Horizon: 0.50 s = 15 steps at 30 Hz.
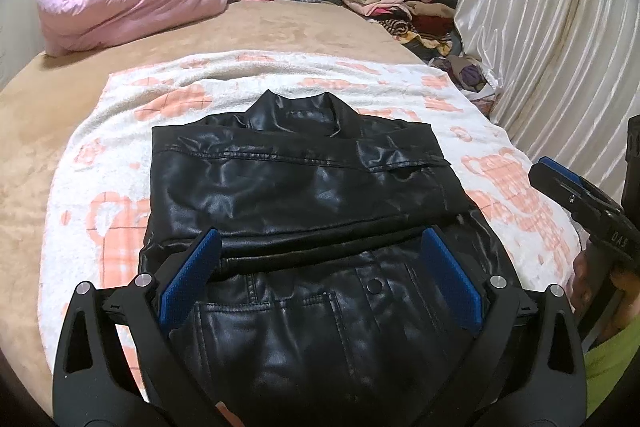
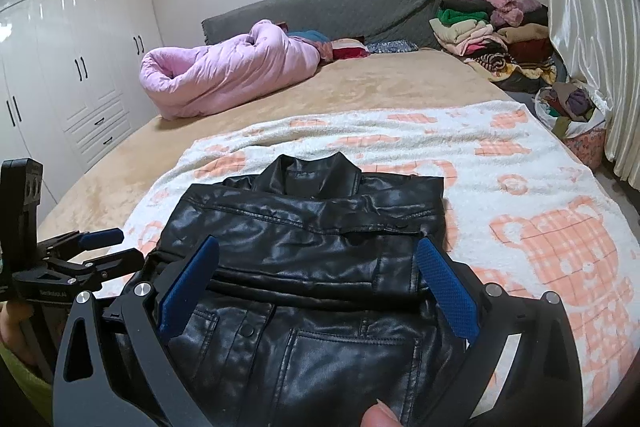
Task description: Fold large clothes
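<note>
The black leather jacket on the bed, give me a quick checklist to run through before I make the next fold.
1. Black leather jacket lies flat on the white and orange patterned towel, collar away from me: ok.
2. Both sleeves folded in across the body: ok, a sleeve band crosses the middle.
3. Left gripper open, nothing between its blue pads: ok.
4. Right gripper open, nothing held: ok.
5. Room on the towel beyond the collar for a fold: ok.
6. Hem edge nearest me lined up and reachable: cannot tell, it is hidden below both grippers.
</note>
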Motion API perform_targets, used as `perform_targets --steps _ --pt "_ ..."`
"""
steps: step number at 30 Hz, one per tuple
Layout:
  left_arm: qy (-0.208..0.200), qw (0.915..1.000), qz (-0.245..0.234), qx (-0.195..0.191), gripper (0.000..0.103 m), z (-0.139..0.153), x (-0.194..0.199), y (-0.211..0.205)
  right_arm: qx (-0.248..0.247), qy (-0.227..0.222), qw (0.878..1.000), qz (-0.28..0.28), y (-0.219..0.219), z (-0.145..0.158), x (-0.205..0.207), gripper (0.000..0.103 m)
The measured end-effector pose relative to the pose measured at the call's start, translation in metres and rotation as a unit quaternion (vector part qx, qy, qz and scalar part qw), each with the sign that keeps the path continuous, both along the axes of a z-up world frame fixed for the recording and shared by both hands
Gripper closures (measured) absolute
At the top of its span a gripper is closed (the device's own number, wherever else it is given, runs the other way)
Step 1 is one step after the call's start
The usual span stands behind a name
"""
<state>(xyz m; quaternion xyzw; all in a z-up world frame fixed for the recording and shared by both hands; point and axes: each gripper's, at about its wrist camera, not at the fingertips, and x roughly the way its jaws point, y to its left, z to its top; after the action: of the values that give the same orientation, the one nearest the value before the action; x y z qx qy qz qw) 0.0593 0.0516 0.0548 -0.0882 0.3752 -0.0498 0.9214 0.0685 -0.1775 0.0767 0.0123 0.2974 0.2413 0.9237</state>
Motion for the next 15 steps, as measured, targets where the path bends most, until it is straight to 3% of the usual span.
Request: perform_targets --steps 15 --pt "0.000 1.0000 -0.001 0.002 0.010 -0.001 -0.026 -0.003 -0.002 0.004 1.000 0.008 -0.007 -0.002 -0.023 0.004"
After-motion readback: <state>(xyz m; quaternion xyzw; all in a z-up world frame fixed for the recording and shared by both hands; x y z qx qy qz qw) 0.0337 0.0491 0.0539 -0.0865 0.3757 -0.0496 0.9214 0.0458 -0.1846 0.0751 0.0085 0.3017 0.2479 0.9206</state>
